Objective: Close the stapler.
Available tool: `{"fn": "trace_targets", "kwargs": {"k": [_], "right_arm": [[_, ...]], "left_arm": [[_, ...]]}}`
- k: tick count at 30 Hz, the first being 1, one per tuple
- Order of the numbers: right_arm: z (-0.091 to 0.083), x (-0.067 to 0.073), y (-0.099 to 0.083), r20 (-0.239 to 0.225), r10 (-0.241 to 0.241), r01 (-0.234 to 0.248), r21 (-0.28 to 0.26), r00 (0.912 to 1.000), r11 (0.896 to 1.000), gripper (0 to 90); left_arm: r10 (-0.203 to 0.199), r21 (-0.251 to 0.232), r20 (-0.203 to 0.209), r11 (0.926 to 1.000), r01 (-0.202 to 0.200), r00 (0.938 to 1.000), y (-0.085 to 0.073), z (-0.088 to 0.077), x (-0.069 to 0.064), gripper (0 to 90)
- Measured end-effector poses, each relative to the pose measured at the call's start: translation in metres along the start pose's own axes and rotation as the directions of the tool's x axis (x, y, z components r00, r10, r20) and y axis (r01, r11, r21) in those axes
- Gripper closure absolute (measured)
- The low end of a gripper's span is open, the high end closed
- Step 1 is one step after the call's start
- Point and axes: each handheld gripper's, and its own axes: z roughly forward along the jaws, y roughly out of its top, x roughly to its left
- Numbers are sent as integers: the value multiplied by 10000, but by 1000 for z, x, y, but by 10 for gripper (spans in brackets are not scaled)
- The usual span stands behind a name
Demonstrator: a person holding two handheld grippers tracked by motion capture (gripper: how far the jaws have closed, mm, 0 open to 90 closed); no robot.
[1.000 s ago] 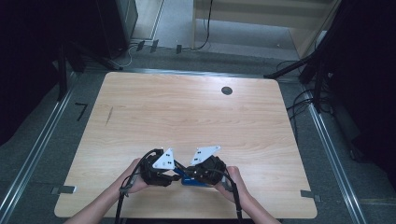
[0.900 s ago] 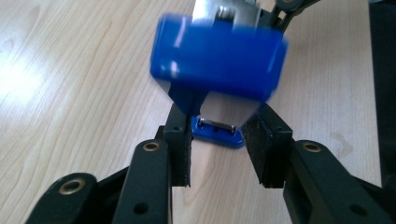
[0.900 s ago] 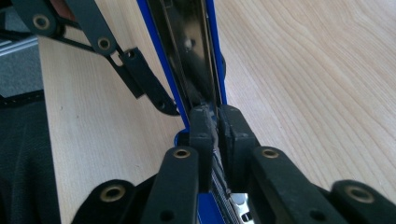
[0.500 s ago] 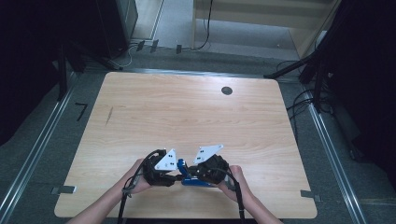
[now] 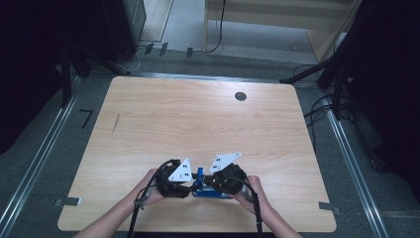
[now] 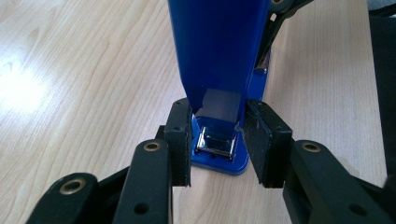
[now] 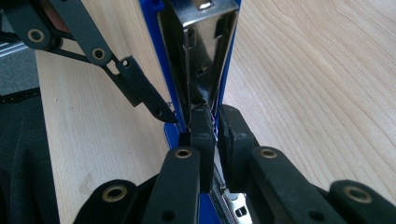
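Observation:
A blue stapler [image 5: 200, 185] lies near the table's front edge, between both grippers. My left gripper [image 5: 193, 185] is shut on one end of it. In the left gripper view its pads [image 6: 183, 140] press on both sides of the blue stapler [image 6: 217, 46], whose blue top rises steeply above a metal part at the base. My right gripper [image 5: 208, 186] meets the stapler from the other side. In the right gripper view, the right gripper [image 7: 215, 135] is shut on a thin edge of the stapler's shiny metal channel [image 7: 201, 46]. A left gripper finger [image 7: 140, 93] touches the stapler's blue side.
The wooden table [image 5: 198, 124] has a round black cable hole [image 5: 240, 96] at the back right and a short dark mark [image 5: 116, 123] at the left. The hands are close to the front edge. Metal rails [image 5: 346, 148] run along the floor beside the table.
Both grippers stay on the stapler in nearly the same place. A blue part now stands up a little between them.

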Motion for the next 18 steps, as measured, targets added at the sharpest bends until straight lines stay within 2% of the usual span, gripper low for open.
{"fn": "trace_targets", "kwargs": {"k": [8, 12, 18], "right_arm": [[-3, 0, -2, -9, 56, -56, 8, 10000, 10000, 858], [-5, -1, -2, -25, 49, -49, -75, 10000, 10000, 858], [-10, -4, -5, -24, 298, -298, -115, 9996, 9995, 851]], "left_arm": [[106, -12, 27, 9999, -106, 9999, 2, 3, -1, 647], [5, -18, 52, 10000, -5, 10000, 2, 4, -2, 648], [52, -38, 96, 10000, -52, 9999, 5, 8, -2, 650]]}}
